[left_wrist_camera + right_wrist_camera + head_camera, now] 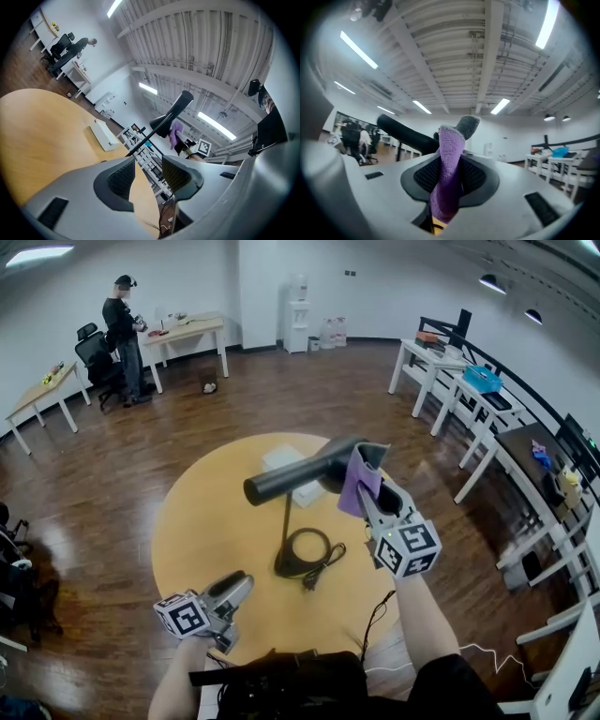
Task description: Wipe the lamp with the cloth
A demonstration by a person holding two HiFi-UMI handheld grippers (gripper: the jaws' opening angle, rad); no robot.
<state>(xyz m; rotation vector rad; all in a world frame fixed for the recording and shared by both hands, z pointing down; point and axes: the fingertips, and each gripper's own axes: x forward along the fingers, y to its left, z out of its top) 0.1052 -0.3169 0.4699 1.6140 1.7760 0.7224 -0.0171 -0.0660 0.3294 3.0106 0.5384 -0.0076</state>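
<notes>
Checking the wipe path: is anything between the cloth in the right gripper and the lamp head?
Nothing visible. The right gripper is shut on the cloth, which sits right at the end of the lamp head; whether they touch can't be told. The cord lies on the table below, out of the way.

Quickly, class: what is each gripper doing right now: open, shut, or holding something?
Left gripper: open, nothing between its jaws.
Right gripper: shut on the purple cloth, up at the lamp head.
</notes>
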